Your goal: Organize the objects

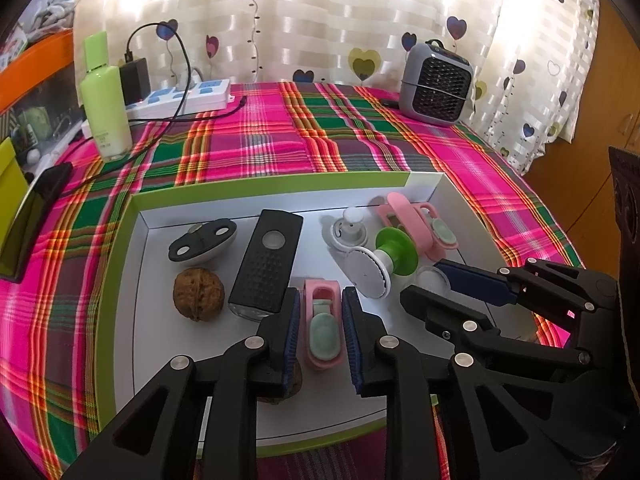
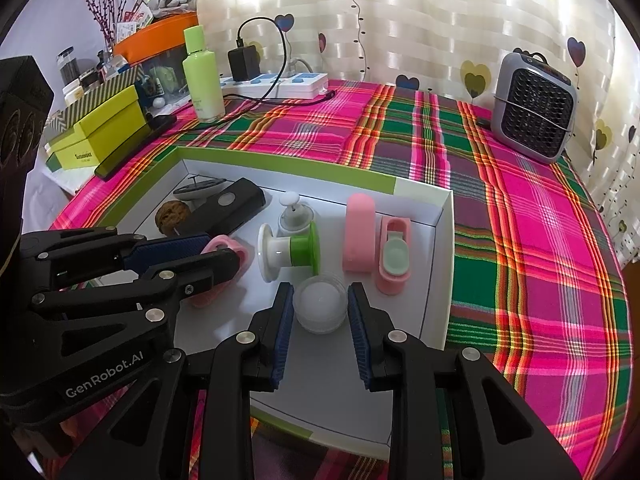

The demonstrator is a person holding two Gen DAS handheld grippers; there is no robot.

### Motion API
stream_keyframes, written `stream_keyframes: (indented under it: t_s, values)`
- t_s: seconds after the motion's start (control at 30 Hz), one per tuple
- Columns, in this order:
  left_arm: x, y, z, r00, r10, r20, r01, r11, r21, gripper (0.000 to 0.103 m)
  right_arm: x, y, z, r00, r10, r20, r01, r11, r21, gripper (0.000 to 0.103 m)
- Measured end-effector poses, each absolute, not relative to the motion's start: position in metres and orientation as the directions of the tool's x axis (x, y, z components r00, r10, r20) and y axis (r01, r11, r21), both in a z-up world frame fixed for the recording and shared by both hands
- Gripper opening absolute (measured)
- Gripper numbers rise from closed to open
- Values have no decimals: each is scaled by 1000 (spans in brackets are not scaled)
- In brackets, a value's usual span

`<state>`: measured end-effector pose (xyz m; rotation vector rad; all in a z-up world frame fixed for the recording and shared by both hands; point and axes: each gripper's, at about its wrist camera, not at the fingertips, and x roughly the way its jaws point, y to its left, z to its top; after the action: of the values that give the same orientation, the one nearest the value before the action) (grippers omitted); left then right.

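Note:
A white tray with a green rim [image 1: 276, 184] lies on the plaid cloth and holds several small objects. My left gripper [image 1: 320, 312] is open, its blue pads on either side of a small pink toy toilet [image 1: 322, 328]. My right gripper [image 2: 318, 316] is open around a small clear round jar [image 2: 320, 306], with gaps on both sides. Also in the tray: a walnut [image 1: 198, 294], a black flashlight [image 1: 268, 260], a green and white spool [image 1: 384, 256], a pink case [image 2: 358, 232] and a second pink toilet [image 2: 394, 258]. A second walnut is partly hidden under my left finger.
A green bottle [image 1: 106, 100], a white power strip [image 1: 188, 96] with a black charger and cable stand at the back left. A grey fan heater [image 1: 436, 84] stands at the back right. A black phone [image 1: 32, 216] and yellow-green boxes [image 2: 100, 128] lie left of the tray.

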<state>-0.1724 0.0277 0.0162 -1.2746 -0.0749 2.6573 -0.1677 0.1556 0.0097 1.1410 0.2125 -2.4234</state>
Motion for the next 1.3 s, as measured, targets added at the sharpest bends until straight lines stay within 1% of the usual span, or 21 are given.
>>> stream_keyframes:
  t_s: [0.17, 0.37, 0.6, 0.73, 0.87, 1.3]
  values:
    - [-172, 27, 16, -611, 195, -767, -147, -980, -132, 24, -167, 156, 10, -559, -328, -761, 454, -890, 50, 29]
    - [-171, 26, 16, -611, 193, -768, -142, -981, -133, 31, -167, 159, 11, -560, -328, -761, 442, -895, 61, 30]
    - [-165, 24, 21, -622, 185, -761, -137, -982, -127, 36, -164, 163, 14, -567, -333, -753, 429, -900, 76, 35]
    - [-159, 24, 24, -636, 172, -752, -128, -985, -117, 40, -161, 166, 17, -574, -337, -746, 416, -905, 88, 39]
    - [-155, 22, 25, -642, 173, -747, -122, -985, -123, 42, -158, 168, 18, -577, -337, -744, 407, -908, 96, 42]
    - [-128, 21, 35, -687, 161, -709, -120, -987, -108, 43, -135, 168, 29, -619, -335, -710, 392, -916, 90, 42]
